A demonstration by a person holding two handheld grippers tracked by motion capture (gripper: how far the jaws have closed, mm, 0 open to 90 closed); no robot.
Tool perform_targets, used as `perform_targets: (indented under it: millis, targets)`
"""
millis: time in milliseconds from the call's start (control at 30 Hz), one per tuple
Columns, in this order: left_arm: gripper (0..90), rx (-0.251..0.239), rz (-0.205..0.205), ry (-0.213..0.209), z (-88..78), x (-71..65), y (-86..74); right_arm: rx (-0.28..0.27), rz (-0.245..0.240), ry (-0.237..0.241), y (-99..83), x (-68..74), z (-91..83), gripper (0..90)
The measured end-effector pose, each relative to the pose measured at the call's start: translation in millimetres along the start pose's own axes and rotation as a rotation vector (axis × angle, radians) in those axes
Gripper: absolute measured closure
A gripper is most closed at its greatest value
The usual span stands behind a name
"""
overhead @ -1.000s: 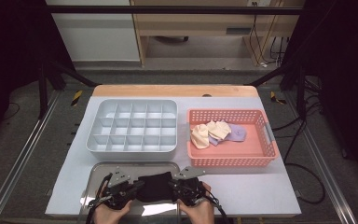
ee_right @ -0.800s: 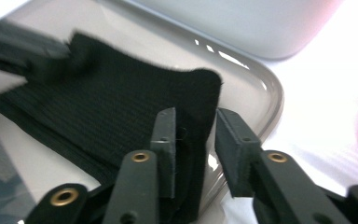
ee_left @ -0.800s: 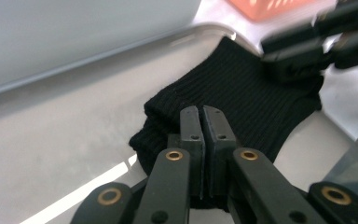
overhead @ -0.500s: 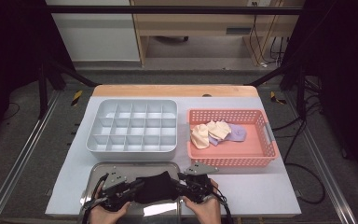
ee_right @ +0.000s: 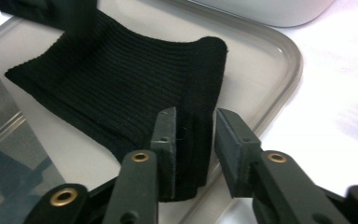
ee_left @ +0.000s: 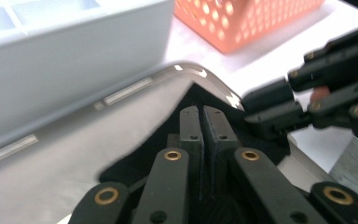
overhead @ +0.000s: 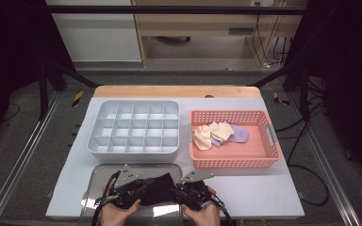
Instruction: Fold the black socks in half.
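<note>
My left gripper (ee_left: 200,140) has its jaws pressed together on the dark fabric of a black ribbed sock (ee_right: 121,93), having just closed further on it. My right gripper (ee_right: 193,140) stands part open, its jaws also having just been closing; a fold of the same sock lies in the gap, and whether the pads press on it I cannot tell. In the high view, both grippers, left (overhead: 139,188) and right (overhead: 176,190), meet at the near edge of the table (overhead: 273,188), my hands (overhead: 118,214) coming in behind them, with the sock (overhead: 158,188) bunched between them. The sock lies on a shiny metal tray (overhead: 99,176) at the near left of the table. Just beyond the tray sits a grey compartment box (overhead: 134,129), its cells open to the camera. To the right of that box stands an orange basket (overhead: 264,160) holding cream and lilac socks (overhead: 219,134), well apart from the grippers.
</note>
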State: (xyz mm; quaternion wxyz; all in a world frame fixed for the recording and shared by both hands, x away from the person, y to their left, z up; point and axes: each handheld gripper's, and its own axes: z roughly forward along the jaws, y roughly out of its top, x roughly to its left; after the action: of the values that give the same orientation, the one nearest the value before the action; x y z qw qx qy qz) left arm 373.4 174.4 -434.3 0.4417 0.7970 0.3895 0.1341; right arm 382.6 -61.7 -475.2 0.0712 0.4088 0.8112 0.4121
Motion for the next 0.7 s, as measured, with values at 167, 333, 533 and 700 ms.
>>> perform_targets:
  millis: [167, 333, 533, 700]
  targets:
    - [88.9, 0.041, 0.018, -0.01, 10.4, -4.1, -2.5, 0.0, 0.01, 0.009, -0.8, 0.8, 0.9, 74.5]
    - [89.7, 0.125, 0.024, -0.006, 31.7, -7.1, -13.7, 0.013, 0.017, 0.022, 0.9, 1.3, 0.1, 80.8]
    - [89.5, 0.153, 0.031, 0.004, 35.5, -7.9, -15.7, -0.02, 0.011, 0.033, 8.2, 1.6, -7.2, 83.0]
    - [88.0, 0.135, 0.007, -0.022, 33.4, -5.9, -14.9, -0.061, -0.009, 0.074, 16.1, 6.8, -17.5, 83.3]
